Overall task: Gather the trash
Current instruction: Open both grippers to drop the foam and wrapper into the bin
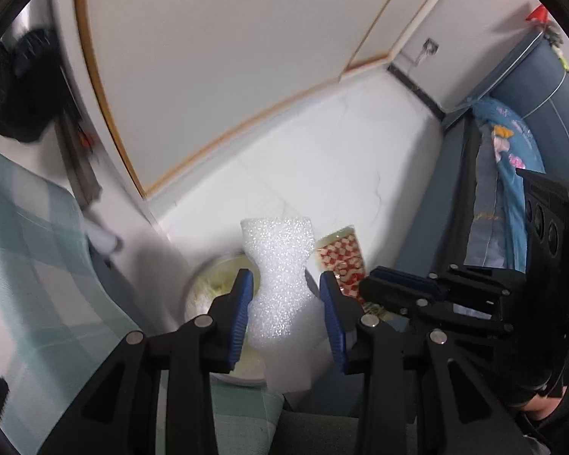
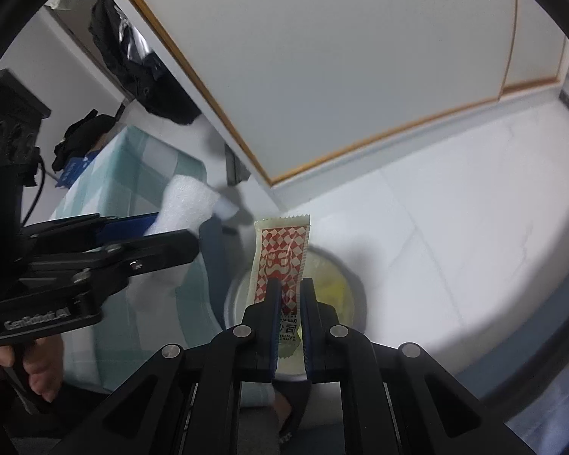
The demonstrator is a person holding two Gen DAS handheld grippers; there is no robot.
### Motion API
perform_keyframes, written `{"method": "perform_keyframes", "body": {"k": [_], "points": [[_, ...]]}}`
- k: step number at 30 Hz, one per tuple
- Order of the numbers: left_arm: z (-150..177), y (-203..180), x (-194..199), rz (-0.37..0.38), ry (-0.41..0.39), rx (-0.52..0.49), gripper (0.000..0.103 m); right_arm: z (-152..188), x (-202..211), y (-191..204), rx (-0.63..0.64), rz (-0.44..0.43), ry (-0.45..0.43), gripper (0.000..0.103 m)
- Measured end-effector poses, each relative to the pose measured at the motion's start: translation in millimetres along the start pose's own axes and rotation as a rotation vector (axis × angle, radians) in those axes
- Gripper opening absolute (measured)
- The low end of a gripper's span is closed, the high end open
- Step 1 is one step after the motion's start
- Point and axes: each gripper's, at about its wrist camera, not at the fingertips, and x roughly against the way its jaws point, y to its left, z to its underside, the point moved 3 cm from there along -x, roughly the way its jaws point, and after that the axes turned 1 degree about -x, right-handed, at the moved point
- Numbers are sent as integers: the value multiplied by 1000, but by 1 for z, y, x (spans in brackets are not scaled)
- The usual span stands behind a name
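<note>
My left gripper (image 1: 285,276) is shut on a white foam piece (image 1: 280,250), its blue pads squeezing the foam's narrow waist. Below it stands a round trash bin (image 1: 205,284) with a yellowish liner. In the right wrist view my right gripper (image 2: 290,282) is shut on a red-and-white checked sauce packet (image 2: 280,254), which sticks up above the bin (image 2: 337,276). The two grippers hang side by side over the bin. The right gripper (image 1: 379,280) and the packet (image 1: 341,261) show at the right of the left wrist view. The left gripper (image 2: 170,231) with the foam (image 2: 186,201) shows at the left of the right wrist view.
A teal checked cloth (image 1: 30,246) covers furniture left of the bin. A white cabinet door with wooden trim (image 1: 208,57) rises behind it. White tiled floor (image 1: 341,144) spreads to the right, up to a blue sofa with floral bedding (image 1: 512,144). A hand (image 2: 38,364) grips the left handle.
</note>
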Motion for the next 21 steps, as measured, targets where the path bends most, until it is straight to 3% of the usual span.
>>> {"method": "perform_keyframes", "body": {"k": [7, 14, 18, 21], "points": [[2, 4, -25, 36, 116, 59, 31, 7, -27, -10, -24, -8, 72, 9], [2, 17, -36, 43, 172, 167, 33, 4, -40, -10, -43, -41, 101, 12], [3, 19, -34, 44, 157, 195, 61, 12, -36, -18, -64, -59, 105, 14], [4, 21, -31, 44, 150, 203, 66, 16, -28, -24, -80, -62, 92, 20]]}}
